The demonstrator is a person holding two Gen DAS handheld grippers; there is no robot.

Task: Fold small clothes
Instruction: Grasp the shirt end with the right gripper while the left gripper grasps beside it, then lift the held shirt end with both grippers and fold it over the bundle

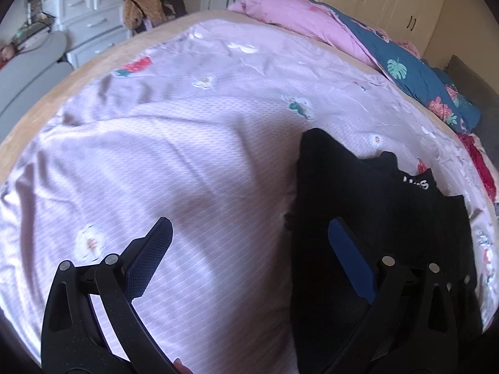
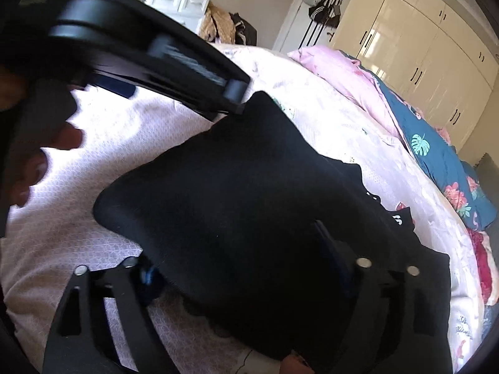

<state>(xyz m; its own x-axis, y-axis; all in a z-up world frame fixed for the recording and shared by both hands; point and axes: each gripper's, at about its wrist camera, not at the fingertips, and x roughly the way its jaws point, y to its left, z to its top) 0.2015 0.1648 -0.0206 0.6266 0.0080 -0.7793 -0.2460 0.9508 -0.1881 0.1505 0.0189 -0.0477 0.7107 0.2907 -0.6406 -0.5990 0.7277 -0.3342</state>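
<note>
While the bed takes up almost the whole view, the left side of the room shows a white chest of drawers (image 1: 90,21) against the wall, with a heap of brown and dark clothes (image 1: 146,6) beside it. The bed is covered by a pale lilac sheet (image 1: 174,143) printed with small flowers. Low over this sheet hangs the left gripper (image 1: 249,233); its jaws stand wide apart and nothing is between them, though the right finger lies over the edge of the black garment (image 1: 358,187). This garment lies folded on the sheet, right of the middle, and small white letters show at its far side. In the right wrist view the right gripper (image 2: 237,246) sits over the near end of the same garment, with the cloth between its two fingers; whether the pads press on it I cannot tell. Further right, a pink and blue quilt (image 1: 405,68) is bunched along the bed's edge, and behind it stand cream wardrobes (image 2: 421,46).
</note>
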